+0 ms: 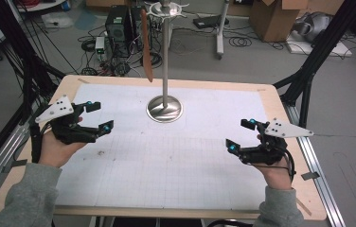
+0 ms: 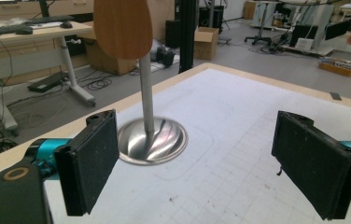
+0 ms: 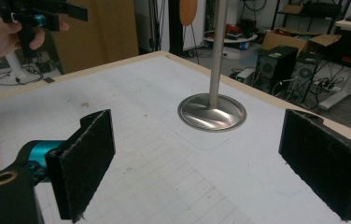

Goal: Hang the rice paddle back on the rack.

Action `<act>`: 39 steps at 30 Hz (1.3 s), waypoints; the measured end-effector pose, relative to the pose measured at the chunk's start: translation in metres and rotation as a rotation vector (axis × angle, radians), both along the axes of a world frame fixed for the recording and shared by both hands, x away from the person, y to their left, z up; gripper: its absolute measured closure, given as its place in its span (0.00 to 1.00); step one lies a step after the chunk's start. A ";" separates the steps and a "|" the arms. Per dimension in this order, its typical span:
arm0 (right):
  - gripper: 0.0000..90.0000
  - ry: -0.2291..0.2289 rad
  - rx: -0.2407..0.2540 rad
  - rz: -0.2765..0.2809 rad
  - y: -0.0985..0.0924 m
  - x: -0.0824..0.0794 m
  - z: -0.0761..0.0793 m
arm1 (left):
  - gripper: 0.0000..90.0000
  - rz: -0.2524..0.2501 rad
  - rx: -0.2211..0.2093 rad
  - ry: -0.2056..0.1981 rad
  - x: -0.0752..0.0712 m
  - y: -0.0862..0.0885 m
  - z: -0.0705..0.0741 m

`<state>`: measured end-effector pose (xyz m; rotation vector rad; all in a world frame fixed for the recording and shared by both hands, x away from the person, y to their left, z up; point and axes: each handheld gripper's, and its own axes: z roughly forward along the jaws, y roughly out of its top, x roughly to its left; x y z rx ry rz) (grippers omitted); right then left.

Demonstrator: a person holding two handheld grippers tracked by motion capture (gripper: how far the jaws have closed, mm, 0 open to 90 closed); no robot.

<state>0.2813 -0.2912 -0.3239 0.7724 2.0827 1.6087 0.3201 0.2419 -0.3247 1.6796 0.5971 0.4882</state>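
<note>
One metal stand (image 1: 165,71) rises from its round base at the far middle of the surface (image 1: 176,165), and one wooden spatula (image 1: 146,45) hangs from the stand's top ring, high up and well clear of both grippers. The left gripper (image 1: 98,116) hovers to the stand's left with its jaws spread wide and nothing between them. The right gripper (image 1: 240,134) hovers to the stand's right, nearer the person, jaws equally wide and holding nothing.

Stand (image 1: 165,108) centred at table (image 1: 271,94) rear, spatula (image 1: 146,47) hanging from it
</note>
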 end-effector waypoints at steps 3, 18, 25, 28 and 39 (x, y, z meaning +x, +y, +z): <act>0.10 0.000 -0.002 0.001 0.001 0.001 0.000 | 0.17 0.007 -0.005 -0.003 -0.006 0.005 -0.004; 0.10 -0.001 0.005 -0.012 -0.001 0.002 0.000 | 0.17 0.046 0.024 -0.013 -0.023 0.013 -0.028; 0.10 0.007 0.008 -0.014 -0.002 0.002 -0.001 | 0.17 0.066 -0.011 -0.008 -0.027 0.018 -0.030; 0.10 0.003 0.009 -0.016 -0.004 0.003 -0.002 | 0.17 0.087 -0.012 -0.008 -0.029 0.021 -0.031; 0.10 0.015 0.018 -0.029 -0.008 0.004 -0.003 | 0.17 0.128 -0.035 0.010 -0.037 0.031 -0.036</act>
